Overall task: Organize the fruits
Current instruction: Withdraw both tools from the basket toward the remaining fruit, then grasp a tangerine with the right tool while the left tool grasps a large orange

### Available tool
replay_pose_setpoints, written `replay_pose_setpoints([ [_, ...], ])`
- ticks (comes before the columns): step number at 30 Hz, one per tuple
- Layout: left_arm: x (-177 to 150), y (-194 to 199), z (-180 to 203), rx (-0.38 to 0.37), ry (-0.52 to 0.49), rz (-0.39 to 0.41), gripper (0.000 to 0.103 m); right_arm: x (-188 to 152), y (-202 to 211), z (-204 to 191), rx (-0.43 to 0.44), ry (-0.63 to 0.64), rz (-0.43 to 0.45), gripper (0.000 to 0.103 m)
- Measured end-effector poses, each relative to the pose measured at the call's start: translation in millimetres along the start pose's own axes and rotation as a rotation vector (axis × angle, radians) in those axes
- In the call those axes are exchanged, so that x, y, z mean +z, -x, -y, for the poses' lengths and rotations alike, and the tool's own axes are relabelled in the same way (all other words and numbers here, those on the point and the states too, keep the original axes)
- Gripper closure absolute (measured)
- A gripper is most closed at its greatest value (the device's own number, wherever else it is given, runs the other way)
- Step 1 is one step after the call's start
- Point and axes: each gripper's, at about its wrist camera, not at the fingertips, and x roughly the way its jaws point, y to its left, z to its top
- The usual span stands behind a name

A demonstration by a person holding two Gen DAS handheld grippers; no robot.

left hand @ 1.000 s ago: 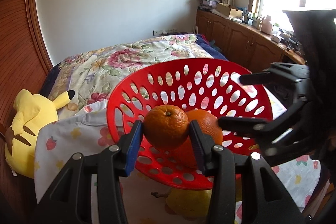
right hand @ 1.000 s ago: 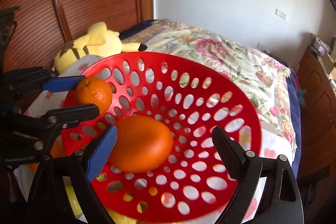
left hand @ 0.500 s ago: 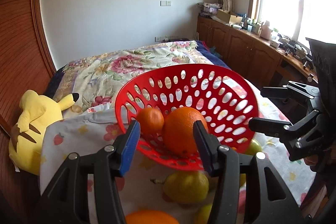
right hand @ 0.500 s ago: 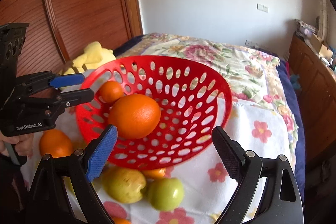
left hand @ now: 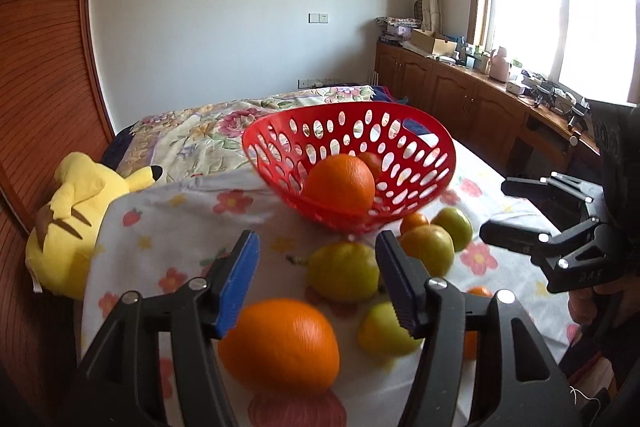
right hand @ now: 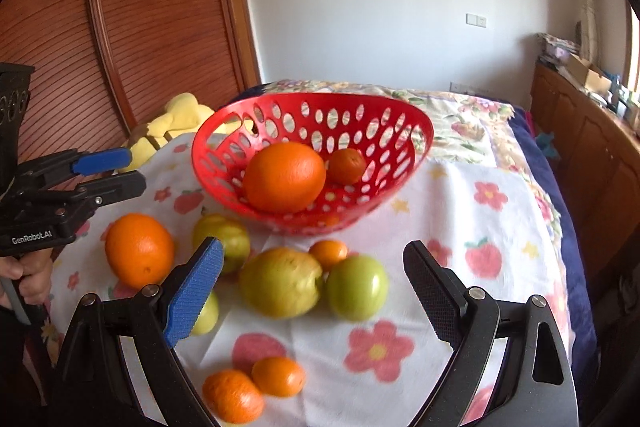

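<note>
A red perforated basket [left hand: 420, 147] [right hand: 400, 115] stands on the flowered cloth and holds a large orange [right hand: 285, 175] [left hand: 340, 181] and a small mandarin [right hand: 346, 166]. My left gripper [left hand: 316, 277] is open and empty, above a loose large orange [left hand: 280, 343] [right hand: 139, 249] and a yellow-green fruit [left hand: 344, 271]. My right gripper [right hand: 314, 291] is open and empty, pulled back over the loose fruit: a yellow-green fruit [right hand: 281, 282], a green one [right hand: 357, 291] and small mandarins [right hand: 278, 375]. Each gripper shows in the other's view, the right [left hand: 520, 211] and the left [right hand: 100, 173].
More green fruits [left hand: 454, 227] and small mandarins [right hand: 329, 254] lie in front of the basket. A yellow plush toy [left hand: 76, 211] lies at the cloth's left edge. A wooden wardrobe [right hand: 120, 27] is on the left, cabinets [left hand: 460, 99] on the right.
My left gripper let go of the small mandarin into the basket. Both grippers have pulled back from the basket, so the loose fruit on the cloth has come into view.
</note>
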Motion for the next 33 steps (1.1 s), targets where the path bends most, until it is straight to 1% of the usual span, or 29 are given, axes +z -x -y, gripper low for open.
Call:
replay_pose_setpoints([
  [10,-33.0,20.0,8.5,0.010,0.002,0.007,0.039,-49.2,6.4,-20.1,0.019,-0.031,-0.013,0.016],
  [13,-41.3,23.7,8.4,0.009,0.014,0.005,0.039,-60.9,9.3,-24.4,0.030,-0.039,-0.021,0.020],
  [14,-44.1,24.7,8.1,0.007,0.019,0.006,0.039,-64.5,9.6,-26.5,0.034,-0.036,-0.026,0.023],
  [15,-47.7,25.5,7.7,0.008,0.025,0.005,0.039,-68.2,9.8,-28.3,0.039,-0.033,-0.030,0.028],
  [17,-53.1,26.4,6.6,0.013,0.033,0.003,0.039,-74.3,8.7,-31.3,0.056,-0.029,-0.041,0.034],
  [21,-64.8,28.2,5.9,0.016,0.048,-0.009,0.039,-86.5,8.2,-34.9,0.063,-0.036,-0.050,0.035],
  [25,-73.3,27.6,3.5,0.019,0.061,-0.020,0.039,-91.6,10.3,-38.6,0.069,-0.040,-0.052,0.035],
  [33,-81.3,25.5,-0.8,0.020,0.082,-0.029,0.039,-104.3,3.4,-44.4,0.054,-0.030,-0.076,0.039],
])
